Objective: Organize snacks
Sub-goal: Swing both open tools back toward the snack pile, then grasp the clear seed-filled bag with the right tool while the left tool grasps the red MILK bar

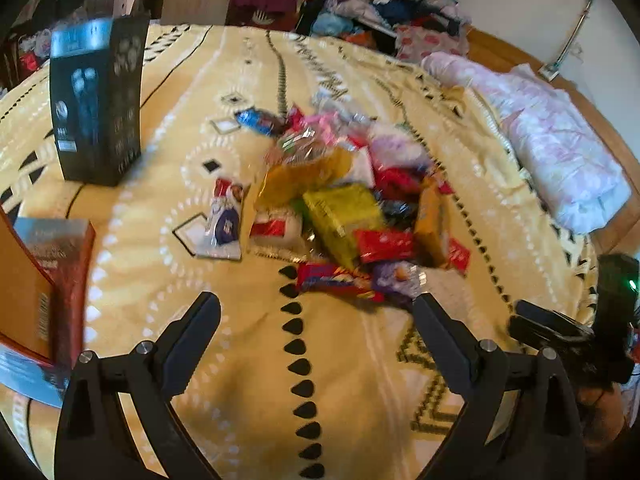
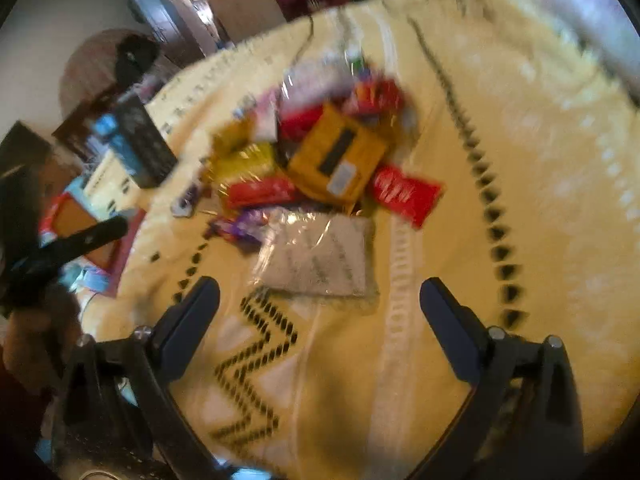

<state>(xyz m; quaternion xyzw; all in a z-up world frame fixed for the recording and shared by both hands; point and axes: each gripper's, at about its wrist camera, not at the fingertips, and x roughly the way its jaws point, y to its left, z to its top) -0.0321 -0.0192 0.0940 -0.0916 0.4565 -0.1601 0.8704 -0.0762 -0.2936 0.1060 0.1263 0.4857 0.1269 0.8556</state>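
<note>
A cream blanket [image 1: 248, 380] with black dotted lines and zigzag patterning covers the bed and fills most of both wrist views. Heaped clothing [image 1: 360, 4] lies beyond its far edge, and a folded pink-and-white quilt [image 1: 552, 144] rests along its right side in the left wrist view. A tall black box [image 1: 98, 100] stands upright on the blanket at left, well apart from the snacks, with an open red-sided carton [image 1: 60, 280] nearer the camera at the left edge.

The snack pile [image 1: 352, 200] sits in a loose heap near the middle of the blanket, ahead of both grippers: a yellow-green box [image 1: 340, 216], an orange packet [image 2: 340, 156], red wrappers [image 2: 404, 192], a clear-wrapped grey packet [image 2: 320, 260] at the near edge, and 1 white-and-blue packet [image 1: 224, 224] lying just left of the heap.

The left gripper [image 1: 316, 320] hovers short of the pile, jaws wide apart and empty. The right gripper [image 2: 320, 304] does likewise, jaws spread with nothing between them. Both views are motion-blurred.
</note>
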